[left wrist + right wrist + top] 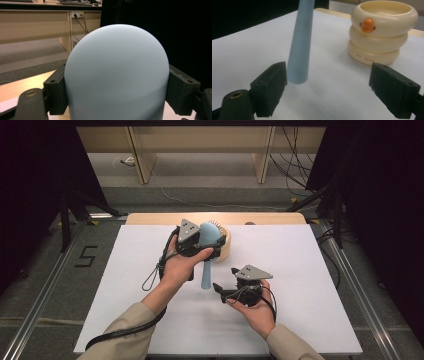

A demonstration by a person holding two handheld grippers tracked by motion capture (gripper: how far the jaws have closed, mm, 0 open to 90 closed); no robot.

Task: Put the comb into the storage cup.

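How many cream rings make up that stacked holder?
3, stacked in one cream holder near the table's far edge: bottom ring on the white sheet, middle ring, top ring with the orange mark.

The high view looks forward and down from above the near edge of the surface (300,285), taking in all four edges. The left gripper view sits very close behind the blue hairbrush (116,72), facing the desks beyond the far edge. The right gripper view looks low across the surface (its fingers (395,91) spread) at the brush's handle and the cream container (382,32), both shared with the high view.
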